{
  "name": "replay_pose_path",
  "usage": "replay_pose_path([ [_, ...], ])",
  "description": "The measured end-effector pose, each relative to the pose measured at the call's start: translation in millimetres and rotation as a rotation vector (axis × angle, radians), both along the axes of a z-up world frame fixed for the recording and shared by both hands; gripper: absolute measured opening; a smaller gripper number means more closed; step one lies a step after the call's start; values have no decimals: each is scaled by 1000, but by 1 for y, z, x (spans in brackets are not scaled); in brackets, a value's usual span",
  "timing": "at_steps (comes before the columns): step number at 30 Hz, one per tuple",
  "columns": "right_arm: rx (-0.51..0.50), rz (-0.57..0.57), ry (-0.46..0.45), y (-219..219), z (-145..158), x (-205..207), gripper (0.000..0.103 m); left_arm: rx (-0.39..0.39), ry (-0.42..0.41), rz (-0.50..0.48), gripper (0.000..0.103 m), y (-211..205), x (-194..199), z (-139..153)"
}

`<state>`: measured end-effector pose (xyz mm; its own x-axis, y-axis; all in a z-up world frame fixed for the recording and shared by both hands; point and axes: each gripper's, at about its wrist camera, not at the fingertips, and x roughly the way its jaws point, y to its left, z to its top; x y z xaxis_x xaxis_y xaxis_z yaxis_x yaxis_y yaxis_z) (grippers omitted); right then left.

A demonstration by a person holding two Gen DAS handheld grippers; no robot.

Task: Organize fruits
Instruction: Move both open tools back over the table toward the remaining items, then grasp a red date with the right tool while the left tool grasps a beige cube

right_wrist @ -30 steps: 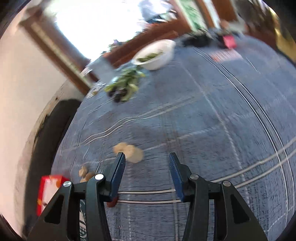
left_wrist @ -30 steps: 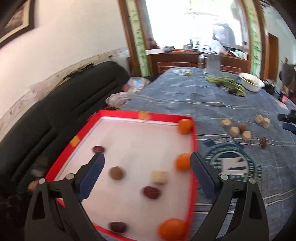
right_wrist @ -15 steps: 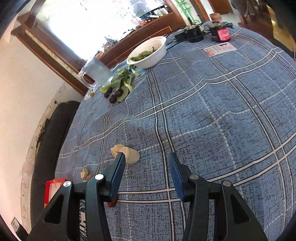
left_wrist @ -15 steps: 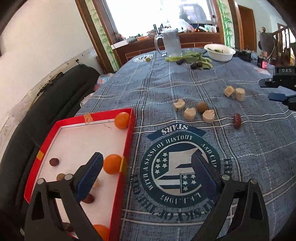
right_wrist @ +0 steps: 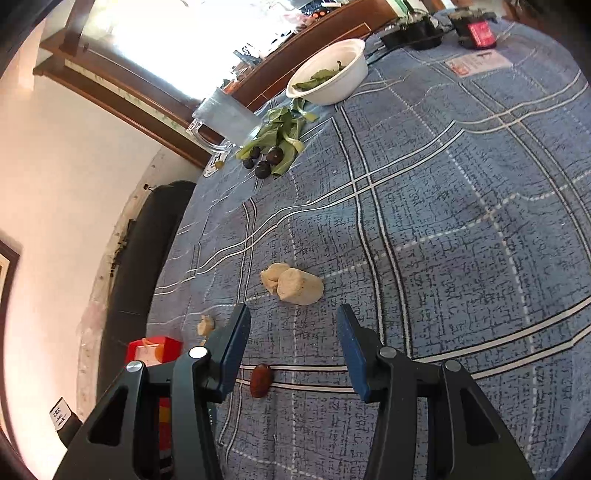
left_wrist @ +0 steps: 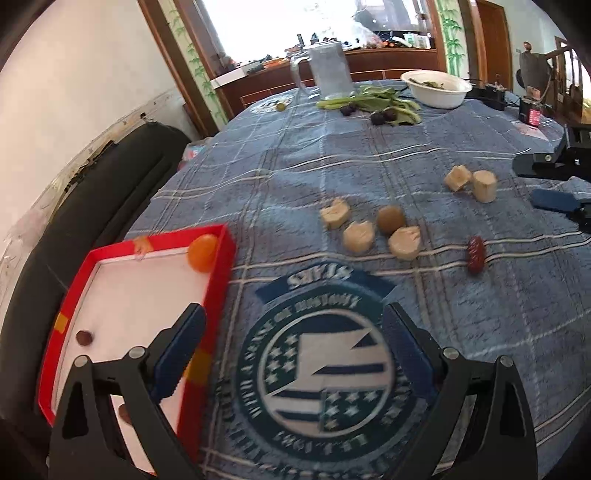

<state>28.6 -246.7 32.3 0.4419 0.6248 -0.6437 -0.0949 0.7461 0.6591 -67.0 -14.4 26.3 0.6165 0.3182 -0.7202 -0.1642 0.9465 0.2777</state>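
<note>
My left gripper (left_wrist: 291, 332) is open and empty above the round emblem on the blue cloth, its left finger over the red tray (left_wrist: 221, 280). In the tray lie an orange (left_wrist: 202, 247) and a dark date (left_wrist: 84, 336). Beyond the emblem lie several pale fruit chunks (left_wrist: 358, 236), a brown round fruit (left_wrist: 390, 219) and a red date (left_wrist: 475, 254). My right gripper (right_wrist: 293, 325) is open with nothing between its fingers. It hangs over the cloth just short of two pale chunks (right_wrist: 295, 284), and the red date (right_wrist: 260, 380) lies below its left finger.
At the far end of the table stand a white bowl (right_wrist: 328, 74) of greens and a clear pitcher (right_wrist: 229, 118), with leafy stalks (right_wrist: 284, 129) and dark plums (right_wrist: 269, 158) beside them. A black sofa (left_wrist: 92, 192) runs along the table's left side. Small devices (right_wrist: 476, 29) sit at the far right.
My left gripper has swung right, from over the tray's inside to over the cloth emblem. The right gripper's view has tipped down, and the red date now shows beside its left finger.
</note>
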Motion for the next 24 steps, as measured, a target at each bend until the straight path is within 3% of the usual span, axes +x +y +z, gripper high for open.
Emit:
replay_pose_path([
  [4, 44, 117, -1, 19, 2, -2, 48, -1, 3, -36, 96, -9, 4, 0],
  [10, -19, 273, 29, 63, -9, -11, 39, -8, 26, -48, 96, -2, 5, -3],
  [16, -146, 297, 2, 87, -16, -17, 32, -21, 6, -52, 96, 2, 7, 2],
  [20, -267, 308, -84, 100, -11, -25, 25, -23, 15, -65, 96, 1, 13, -1],
  [21, -331, 308, -121, 106, -10, -28, 17, -22, 16, -65, 96, 1, 14, -1],
  [24, -402, 329, -177, 110, -10, -32, 17, -28, 25, -68, 96, 4, 19, -3],
])
